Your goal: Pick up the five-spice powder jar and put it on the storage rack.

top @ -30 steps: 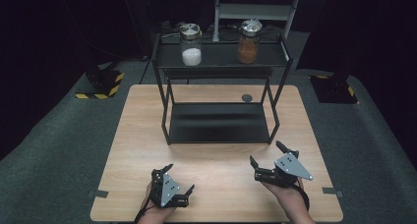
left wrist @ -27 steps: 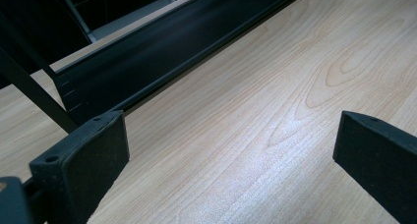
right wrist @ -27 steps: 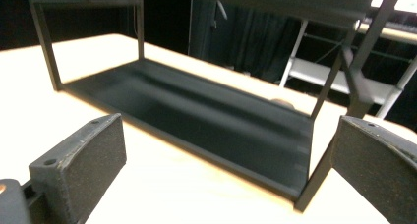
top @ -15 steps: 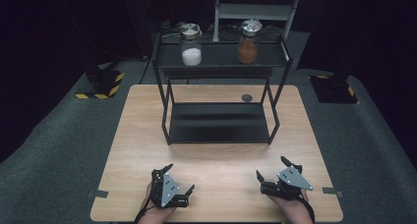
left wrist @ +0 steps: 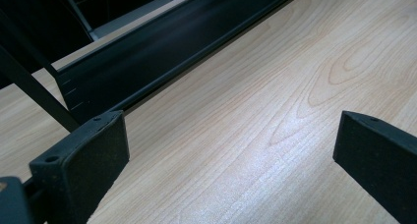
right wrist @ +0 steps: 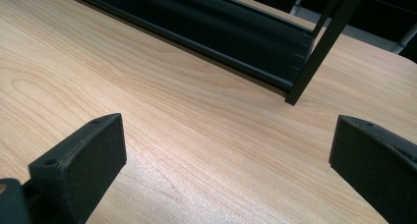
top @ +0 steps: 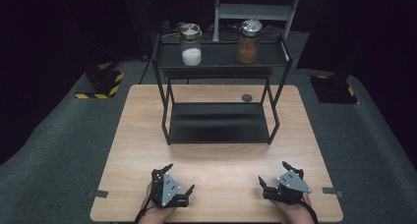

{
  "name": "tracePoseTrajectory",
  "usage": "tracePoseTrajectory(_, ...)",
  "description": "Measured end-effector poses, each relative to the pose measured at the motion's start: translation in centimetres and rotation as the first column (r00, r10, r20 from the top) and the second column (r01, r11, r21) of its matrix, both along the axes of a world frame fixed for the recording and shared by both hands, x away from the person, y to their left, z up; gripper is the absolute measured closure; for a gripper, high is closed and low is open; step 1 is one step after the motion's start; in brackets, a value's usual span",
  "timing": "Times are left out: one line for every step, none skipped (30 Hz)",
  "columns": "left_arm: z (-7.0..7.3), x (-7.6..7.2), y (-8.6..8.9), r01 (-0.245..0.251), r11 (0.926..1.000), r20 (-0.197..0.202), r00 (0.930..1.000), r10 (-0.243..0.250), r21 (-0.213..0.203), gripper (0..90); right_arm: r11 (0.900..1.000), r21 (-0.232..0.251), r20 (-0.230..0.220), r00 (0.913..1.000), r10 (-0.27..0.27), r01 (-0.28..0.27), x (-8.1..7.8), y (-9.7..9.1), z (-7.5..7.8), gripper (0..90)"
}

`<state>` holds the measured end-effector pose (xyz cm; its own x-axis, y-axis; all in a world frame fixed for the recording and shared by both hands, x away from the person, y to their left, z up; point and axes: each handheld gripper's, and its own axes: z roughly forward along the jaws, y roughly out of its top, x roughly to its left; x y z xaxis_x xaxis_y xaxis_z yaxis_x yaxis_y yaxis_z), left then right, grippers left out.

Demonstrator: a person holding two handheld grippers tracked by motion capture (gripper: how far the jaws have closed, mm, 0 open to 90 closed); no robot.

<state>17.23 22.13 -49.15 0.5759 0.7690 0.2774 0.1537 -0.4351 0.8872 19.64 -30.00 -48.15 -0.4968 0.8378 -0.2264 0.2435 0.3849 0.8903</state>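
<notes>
Both claws low in frame on worktop, left claw and right claw wide open, empty. White jar and brown jar on rack, upper centre, untouched. Work seemingly unstarted.

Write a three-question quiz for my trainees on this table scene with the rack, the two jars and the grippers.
1. True or false: both jars stand on the rack's top shelf.
2. Which jar holds white powder: A the left jar, B the right jar?
3. How do the jaws of the left gripper and right gripper stand?

Key: 1 true. 2 A. 3 Open, holding nothing, low over the table.
</notes>
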Motion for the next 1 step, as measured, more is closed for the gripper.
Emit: tracePoseTrajectory(0.01,0.01,0.02,0.001,1.0000,0.000,1.0000,-0.001,0.000,0.6,1.0000,-0.003,0.002,1.0000,0.000,0.000,-0.05,0.04,-0.01,0.0)
